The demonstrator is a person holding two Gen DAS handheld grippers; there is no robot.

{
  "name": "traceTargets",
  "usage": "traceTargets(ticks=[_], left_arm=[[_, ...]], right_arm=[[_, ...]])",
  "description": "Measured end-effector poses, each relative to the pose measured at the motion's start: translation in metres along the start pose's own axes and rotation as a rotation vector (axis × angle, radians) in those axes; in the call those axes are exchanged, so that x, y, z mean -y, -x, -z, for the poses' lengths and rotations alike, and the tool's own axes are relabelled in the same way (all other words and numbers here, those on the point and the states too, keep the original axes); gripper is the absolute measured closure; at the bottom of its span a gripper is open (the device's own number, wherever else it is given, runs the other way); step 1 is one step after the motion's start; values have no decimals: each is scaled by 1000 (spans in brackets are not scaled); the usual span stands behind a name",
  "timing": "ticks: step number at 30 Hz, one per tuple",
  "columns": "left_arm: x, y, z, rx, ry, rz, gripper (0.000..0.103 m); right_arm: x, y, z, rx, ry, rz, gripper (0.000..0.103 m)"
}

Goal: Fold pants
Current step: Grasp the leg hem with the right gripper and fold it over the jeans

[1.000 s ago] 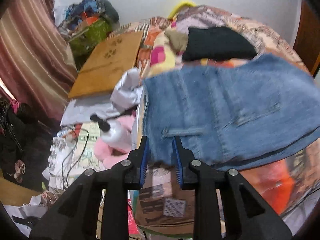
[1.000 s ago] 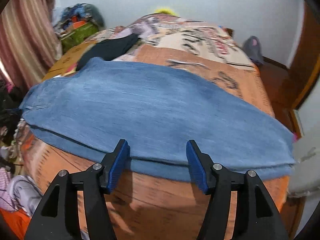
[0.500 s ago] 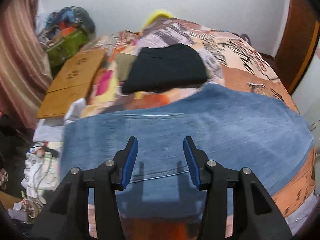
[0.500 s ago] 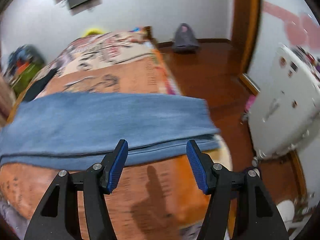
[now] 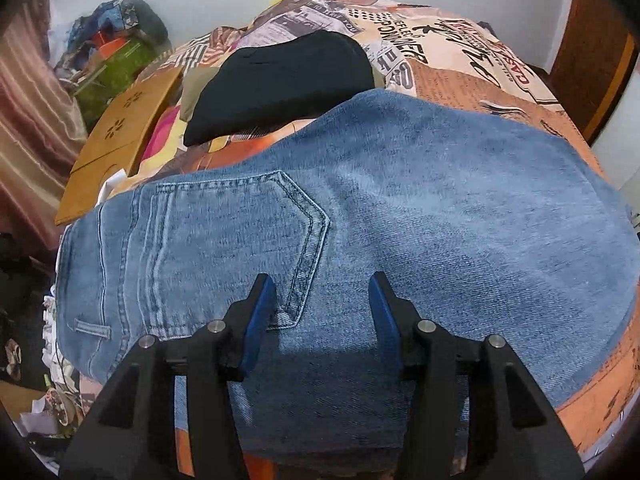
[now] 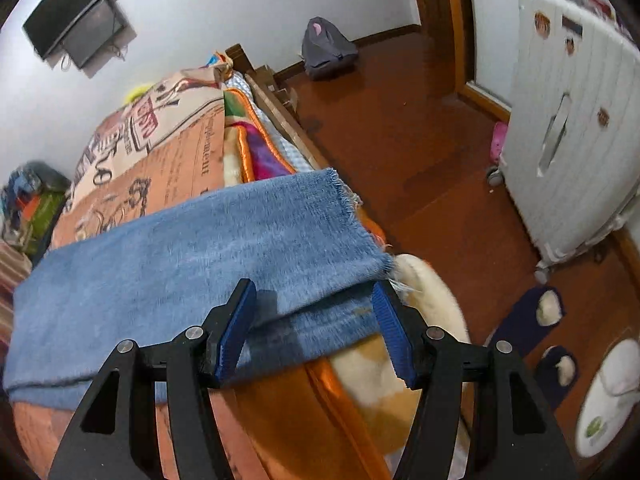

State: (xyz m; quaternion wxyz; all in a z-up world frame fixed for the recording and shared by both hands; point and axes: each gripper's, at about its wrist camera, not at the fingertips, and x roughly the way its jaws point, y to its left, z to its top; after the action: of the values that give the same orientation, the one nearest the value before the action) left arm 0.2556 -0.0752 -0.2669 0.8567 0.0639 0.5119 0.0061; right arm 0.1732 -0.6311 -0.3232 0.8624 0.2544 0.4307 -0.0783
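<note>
Left gripper (image 5: 322, 312) hangs spread over the jeans (image 5: 400, 220) on the bed (image 5: 460, 60), beside the back pocket (image 5: 240, 232); its jaws have just been opening, pinching nothing. Right gripper (image 6: 314, 324) stands spread at the frayed hem (image 6: 360, 236), denim beneath, pads apart.

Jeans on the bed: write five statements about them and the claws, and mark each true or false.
1. The jeans lie across the patterned bedspread. True.
2. The left claw is clamped on the waistband. False: its jaws stand apart over the denim beside the back pocket, gripping nothing.
3. A black folded garment lies beyond the jeans. True.
4. The right claw hangs over the frayed leg hem. True.
5. The leg hem reaches the floor. False: it lies at the bed's edge, on the bedding.
</note>
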Motion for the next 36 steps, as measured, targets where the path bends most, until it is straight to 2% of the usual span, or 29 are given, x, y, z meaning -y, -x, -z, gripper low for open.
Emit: traceTargets(ticks=[3,6,7,8,10,13,17,19,24,26,30,32,36], left_arm=[[3,-1,2,1,1,-14,53],[5,-2,2,2,-3,-28,52],[5,-2,2,1,-5,-31,52],[5,-2,1,1,-7,-35,52],[5,-1,2,0,-10,-46,50],[5,-1,2,-2,-15,-53,47],[3,0,5,-1,-40,-61,44],[4,0,8,5,-58,-66,43],[5,6,3,-4,-65,-74,44],[11,14,-2,11,-88,-57,44],[39,44,-26,105,-150,5,44],[59,53,-39,137,-186,50,44],[108,60,-59,168,-266,122,44]], right_arm=[[8,-9,-3,-6,-62,-47,47],[11,-18,-5,-12,-101,-82,67],[10,-18,-5,-3,-101,-83,83],[8,-17,-5,7,-87,-80,93],[0,-14,-5,38,-27,-45,96],[-18,-3,-1,104,132,61,97],[-16,9,-3,134,176,93,98],[-11,8,-5,125,181,103,98],[-5,-8,-1,37,181,98,95],[-1,-3,-2,33,155,102,82],[10,19,-5,49,98,115,70],[13,29,-5,47,87,127,61],[17,47,1,62,29,80,48]])
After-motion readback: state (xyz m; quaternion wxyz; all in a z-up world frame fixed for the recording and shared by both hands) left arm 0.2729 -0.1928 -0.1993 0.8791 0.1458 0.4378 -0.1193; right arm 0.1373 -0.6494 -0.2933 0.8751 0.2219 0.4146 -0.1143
